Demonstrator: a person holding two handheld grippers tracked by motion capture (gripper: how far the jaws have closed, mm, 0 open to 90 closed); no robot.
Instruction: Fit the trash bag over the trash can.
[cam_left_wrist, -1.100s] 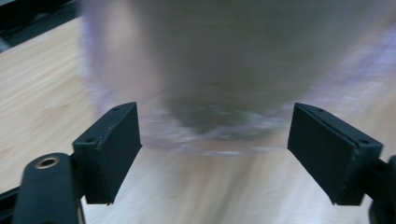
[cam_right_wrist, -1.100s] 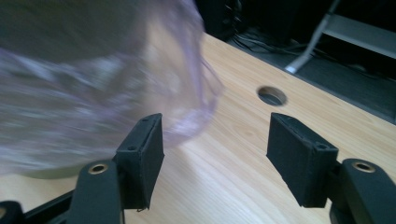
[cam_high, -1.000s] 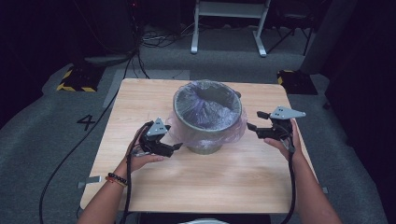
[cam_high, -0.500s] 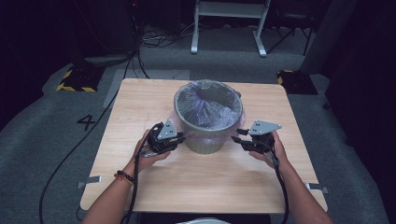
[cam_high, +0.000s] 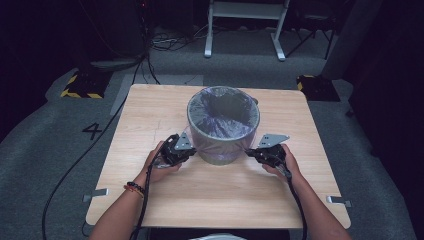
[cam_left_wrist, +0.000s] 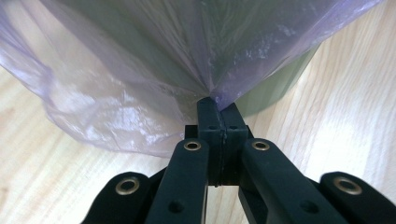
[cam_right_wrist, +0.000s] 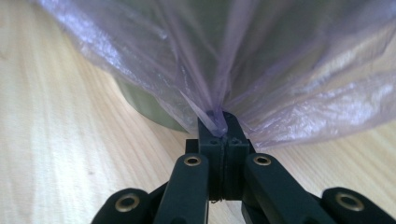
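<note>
- Our left gripper (cam_high: 186, 152) is clamped on a fold of the purple bin liner (cam_left_wrist: 140, 70); its jaws have just been closing, and in the left gripper view they meet with film pinched at their tips.
- Our right gripper (cam_high: 256, 154) is likewise closed on the liner's overhang at the opposite side, its jaws having just shut, with a twist of film caught between them in the right gripper view.
- The grey waste bin (cam_high: 223, 125) stands upright on the wooden table (cam_high: 150, 107), between the middle and the far edge, its mouth facing up and its long axis vertical. The liner is draped over its rim and hangs down the outside.
- We judge the film thin. A sharp or uneven pull could tear it at the pinch points.
- If one side is lifted faster than the other, the bin may tip or drag across the table.
- Only a small fold is held, so it could slip free.
</note>
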